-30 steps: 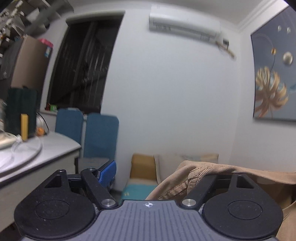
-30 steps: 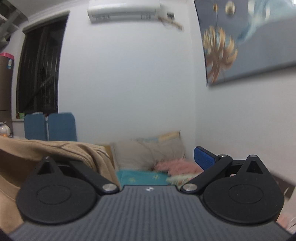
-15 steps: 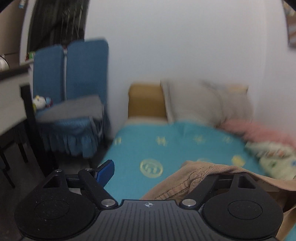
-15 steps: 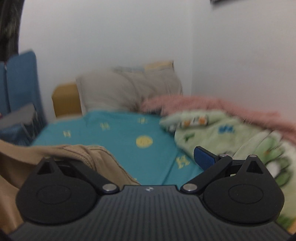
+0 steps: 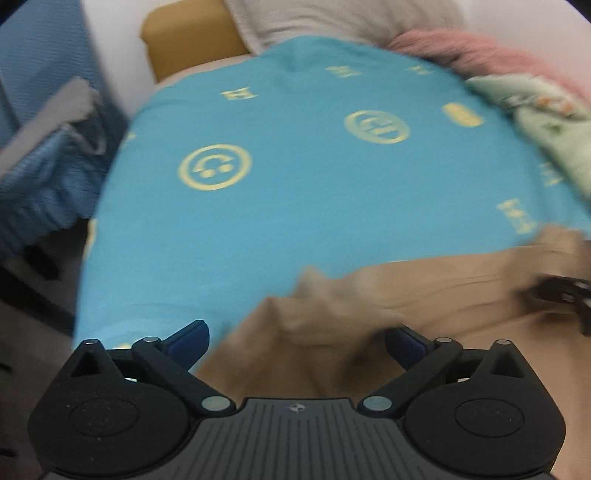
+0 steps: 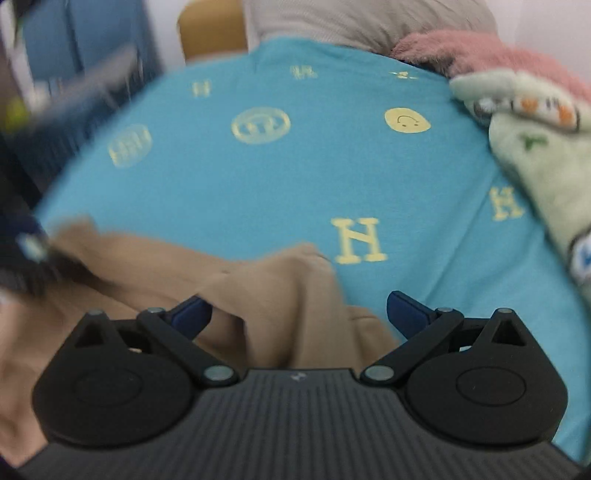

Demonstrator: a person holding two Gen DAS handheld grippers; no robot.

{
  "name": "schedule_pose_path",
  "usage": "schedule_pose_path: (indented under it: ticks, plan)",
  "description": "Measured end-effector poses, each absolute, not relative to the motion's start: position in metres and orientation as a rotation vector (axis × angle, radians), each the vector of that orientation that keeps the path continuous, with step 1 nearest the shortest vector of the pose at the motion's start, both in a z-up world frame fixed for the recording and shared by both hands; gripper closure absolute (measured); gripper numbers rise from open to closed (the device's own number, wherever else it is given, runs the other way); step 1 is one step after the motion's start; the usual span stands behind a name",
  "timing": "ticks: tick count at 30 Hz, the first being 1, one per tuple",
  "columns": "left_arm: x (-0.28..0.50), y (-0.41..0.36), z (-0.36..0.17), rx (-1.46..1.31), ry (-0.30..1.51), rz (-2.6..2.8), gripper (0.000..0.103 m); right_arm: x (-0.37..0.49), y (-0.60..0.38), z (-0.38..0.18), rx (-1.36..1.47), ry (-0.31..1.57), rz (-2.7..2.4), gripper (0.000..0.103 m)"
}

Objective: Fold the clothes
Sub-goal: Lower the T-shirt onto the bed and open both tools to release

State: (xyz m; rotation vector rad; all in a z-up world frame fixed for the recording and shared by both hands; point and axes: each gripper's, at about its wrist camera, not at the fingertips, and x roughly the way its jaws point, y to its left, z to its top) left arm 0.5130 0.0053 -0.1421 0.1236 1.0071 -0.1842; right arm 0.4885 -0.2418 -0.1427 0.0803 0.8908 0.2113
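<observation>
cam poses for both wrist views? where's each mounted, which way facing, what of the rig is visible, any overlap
Left wrist: on the left gripper, tilted down at the tan garment on the teal bedsheet; own open blue fingers show, right gripper at right edge.
Right wrist: on the right gripper, same downward tilt; open fingers straddle the garment.
Shared: garment, sheet, grey pillow, pink blanket.

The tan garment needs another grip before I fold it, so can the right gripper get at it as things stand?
Probably yes. The right gripper is open, and a bunched fold of the tan garment lies between its blue fingers on the blue bedsheet. Nothing covers it, though the image is blurred.
</observation>
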Motion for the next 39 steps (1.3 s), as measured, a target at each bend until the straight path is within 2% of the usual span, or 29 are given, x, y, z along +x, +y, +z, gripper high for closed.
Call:
schedule_pose_path:
  ticks: [2, 6, 8, 14, 20, 25, 27, 30, 33, 35, 39]
  plan:
    - [0.489, 0.006, -0.126, 0.134, 0.937, -0.184, 0.0, 0.476, -0.251, -0.133, 0.182, 0.858, 0.202, 0.0]
    - [0.421, 0.015, -0.094, 0.107, 0.756, -0.134, 0.0, 0.431, -0.263, -0.108, 0.182, 0.742, 0.133, 0.0]
    - [0.381, 0.025, -0.078, 0.048, 0.657, -0.096, 0.001, 0.397, -0.265, -0.093, 0.203, 0.674, 0.15, 0.0]
    - [0.255, 0.054, -0.053, -0.082, 0.528, 0.03, 0.001, 0.264, -0.254, -0.046, 0.134, 0.52, 0.166, 0.0]
    - [0.163, 0.08, -0.064, -0.115, 0.505, 0.015, 0.004, 0.163, -0.25, -0.007, 0.163, 0.461, 0.157, 0.0]
    - [0.15, 0.106, -0.075, -0.253, 0.597, 0.065, 0.006, 0.123, -0.257, 0.002, 0.283, 0.451, 0.15, 0.0]
    - [0.16, 0.116, -0.088, -0.325, 0.636, 0.082, 0.008, 0.114, -0.253, -0.005, 0.249, 0.432, 0.104, 0.0]
    - [0.18, 0.139, -0.112, -0.437, 0.667, 0.141, 0.015, 0.112, -0.249, -0.023, 0.192, 0.44, 0.051, 0.0]
    - [0.197, 0.163, -0.138, -0.546, 0.708, 0.205, 0.027, 0.131, -0.253, -0.041, 0.21, 0.478, 0.032, 0.0]
    - [0.206, 0.175, -0.152, -0.6, 0.729, 0.23, 0.038, 0.144, -0.256, -0.052, 0.229, 0.503, 0.019, 0.0]
    - [0.227, 0.178, -0.153, -0.542, 0.729, 0.213, 0.053, 0.169, -0.256, -0.065, 0.271, 0.525, 0.014, 0.0]
